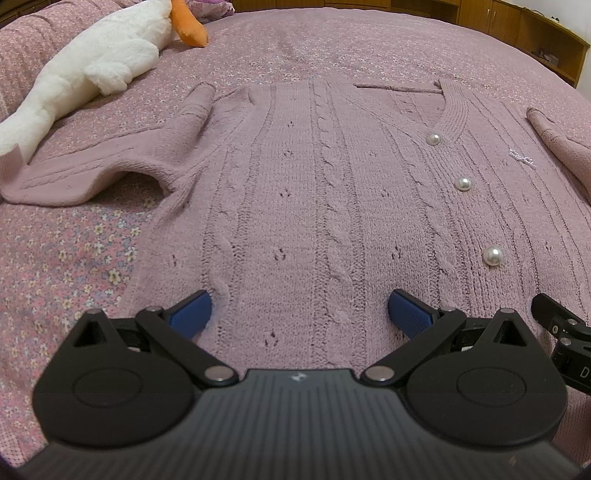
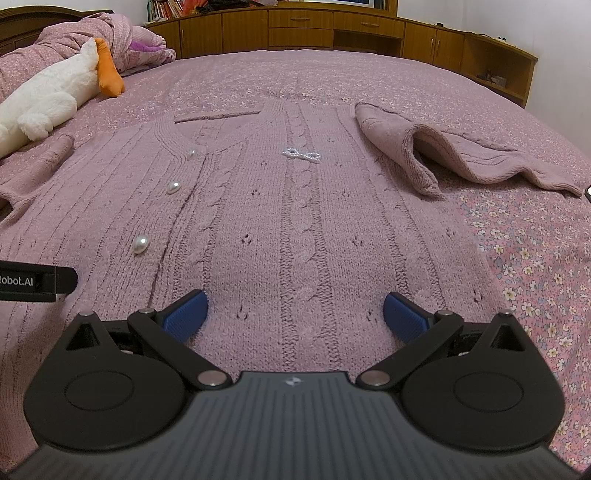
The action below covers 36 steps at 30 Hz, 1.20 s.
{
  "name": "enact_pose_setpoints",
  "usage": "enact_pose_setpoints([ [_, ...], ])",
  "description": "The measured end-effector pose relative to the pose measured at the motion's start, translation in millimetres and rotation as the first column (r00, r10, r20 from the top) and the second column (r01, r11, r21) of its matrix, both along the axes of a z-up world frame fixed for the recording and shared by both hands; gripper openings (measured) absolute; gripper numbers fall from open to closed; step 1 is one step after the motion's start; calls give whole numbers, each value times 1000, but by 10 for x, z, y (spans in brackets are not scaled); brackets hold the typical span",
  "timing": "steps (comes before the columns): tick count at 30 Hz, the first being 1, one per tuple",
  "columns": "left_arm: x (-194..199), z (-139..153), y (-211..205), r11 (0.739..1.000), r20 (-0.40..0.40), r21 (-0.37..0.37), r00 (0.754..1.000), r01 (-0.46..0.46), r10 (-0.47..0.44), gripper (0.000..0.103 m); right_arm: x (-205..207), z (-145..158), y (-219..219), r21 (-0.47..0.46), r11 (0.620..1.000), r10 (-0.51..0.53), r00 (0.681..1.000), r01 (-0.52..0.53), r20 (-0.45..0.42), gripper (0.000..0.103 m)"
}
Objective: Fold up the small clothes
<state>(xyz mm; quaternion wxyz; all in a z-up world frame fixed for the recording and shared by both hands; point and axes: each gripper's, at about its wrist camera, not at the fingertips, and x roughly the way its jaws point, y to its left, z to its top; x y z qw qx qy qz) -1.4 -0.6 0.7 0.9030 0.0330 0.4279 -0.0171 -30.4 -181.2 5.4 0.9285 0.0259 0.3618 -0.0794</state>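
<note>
A pink cable-knit cardigan (image 1: 314, 192) with pearl buttons (image 1: 463, 183) lies flat, front up, on the bed. It also shows in the right wrist view (image 2: 295, 206). Its left sleeve (image 1: 92, 173) is spread out to the left and its right sleeve (image 2: 461, 155) to the right. My left gripper (image 1: 300, 314) is open, its blue pads over the cardigan's lower left half. My right gripper (image 2: 295, 314) is open over the lower right half. A pearl bow (image 2: 301, 155) sits on the right chest.
The cardigan lies on a pink floral bedspread (image 1: 66, 266). A white plush goose (image 1: 92, 74) with an orange beak lies at the far left, and it shows in the right wrist view (image 2: 51, 99). A crumpled quilt (image 2: 92, 33) and wooden cabinets (image 2: 332, 29) are behind the bed.
</note>
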Motion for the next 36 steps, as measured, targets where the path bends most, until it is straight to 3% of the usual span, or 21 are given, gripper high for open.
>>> enact_pose_setpoints([
  [20, 2, 11, 20, 1000, -1, -5, 1000, 1, -1, 103, 13, 4, -36, 22, 1000, 15, 1000, -15, -6, 103],
  [25, 51, 31, 33, 1000, -24, -9, 1000, 7, -7, 103, -2, 90, -239, 128, 990, 55, 998, -54, -3, 103],
  [30, 121, 55, 49, 1000, -58, -19, 998, 15, -16, 103, -41, 213, -609, 319, 945, 67, 997, -77, 42, 103],
  [33, 151, 96, 72, 1000, -69, -28, 998, 9, -11, 103, -35, 269, -864, 370, 928, 25, 997, -50, 72, 103],
  [36, 160, 119, 105, 999, -64, -35, 998, -6, 4, 103, 4, 331, -1153, 356, 934, -49, 995, 14, 90, 103],
])
